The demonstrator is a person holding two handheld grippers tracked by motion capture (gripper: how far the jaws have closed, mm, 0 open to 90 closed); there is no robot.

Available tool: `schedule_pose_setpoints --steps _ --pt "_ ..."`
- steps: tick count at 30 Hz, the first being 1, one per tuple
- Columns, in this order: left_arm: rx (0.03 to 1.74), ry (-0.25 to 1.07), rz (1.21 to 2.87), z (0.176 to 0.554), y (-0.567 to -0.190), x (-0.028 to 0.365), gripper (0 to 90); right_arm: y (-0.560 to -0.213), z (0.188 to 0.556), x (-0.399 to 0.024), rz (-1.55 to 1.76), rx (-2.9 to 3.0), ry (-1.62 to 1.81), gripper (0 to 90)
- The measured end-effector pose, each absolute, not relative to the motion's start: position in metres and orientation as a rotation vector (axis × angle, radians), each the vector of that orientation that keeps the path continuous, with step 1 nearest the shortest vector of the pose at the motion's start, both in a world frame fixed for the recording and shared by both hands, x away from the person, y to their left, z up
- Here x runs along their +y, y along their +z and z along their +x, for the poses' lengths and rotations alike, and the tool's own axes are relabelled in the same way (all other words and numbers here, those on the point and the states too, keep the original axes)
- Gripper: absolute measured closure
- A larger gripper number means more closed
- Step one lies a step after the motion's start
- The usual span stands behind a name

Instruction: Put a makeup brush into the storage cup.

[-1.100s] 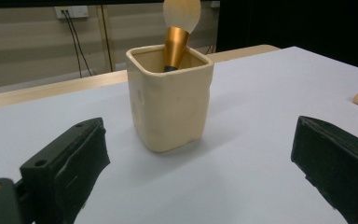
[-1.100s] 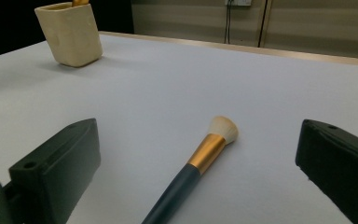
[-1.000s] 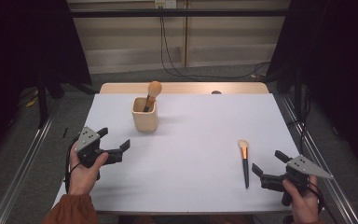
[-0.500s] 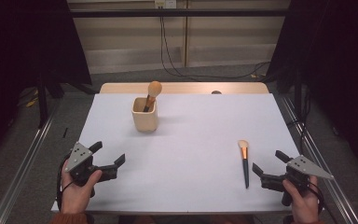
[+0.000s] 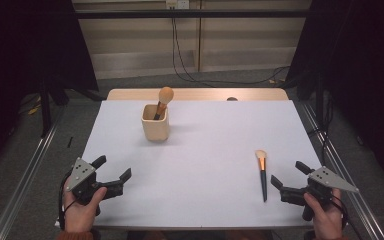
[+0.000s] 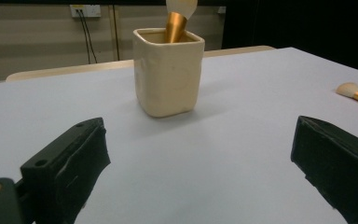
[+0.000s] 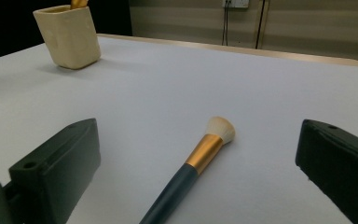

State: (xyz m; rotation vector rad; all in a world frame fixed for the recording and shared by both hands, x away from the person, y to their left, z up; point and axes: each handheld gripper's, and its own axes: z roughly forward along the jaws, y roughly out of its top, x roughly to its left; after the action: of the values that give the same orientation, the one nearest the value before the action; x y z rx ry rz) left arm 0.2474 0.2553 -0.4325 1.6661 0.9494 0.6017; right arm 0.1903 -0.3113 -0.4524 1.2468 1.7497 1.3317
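High view shows a cream square cup standing on the far left part of the white table. One makeup brush stands in it, leaning, its round tuft sticking up above the rim. In the left gripper view the cup sits straight ahead between the two black jaws, well apart from them, and the gold ferrule of the brush inside rises from the opening; the tuft is cut off by the top edge.

A second brush lies flat on the table at the near right, pale tuft pointing away from the person, dark handle toward them. The right gripper rests just beside the handle end, to its right, jaws apart and holding nothing. In the right gripper view the brush lies between the open jaws, with its handle running out of the bottom edge, so its near end is hidden. Whether a jaw touches the handle is hard to tell; it looks just clear.

The left gripper sits at the near left corner, jaws apart and empty, well apart from both the cup and the lying brush. The person's hands grip both tools at the bottom edge, with the forearms cut off.
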Motion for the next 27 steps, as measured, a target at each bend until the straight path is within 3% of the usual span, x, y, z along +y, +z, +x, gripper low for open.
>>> schedule_pose_setpoints --steps 27 --pt "0.929 0.615 1.659 0.241 -0.431 0.26 3.7 -0.441 0.23 -0.3 1.301 1.763 1.416 0.2"
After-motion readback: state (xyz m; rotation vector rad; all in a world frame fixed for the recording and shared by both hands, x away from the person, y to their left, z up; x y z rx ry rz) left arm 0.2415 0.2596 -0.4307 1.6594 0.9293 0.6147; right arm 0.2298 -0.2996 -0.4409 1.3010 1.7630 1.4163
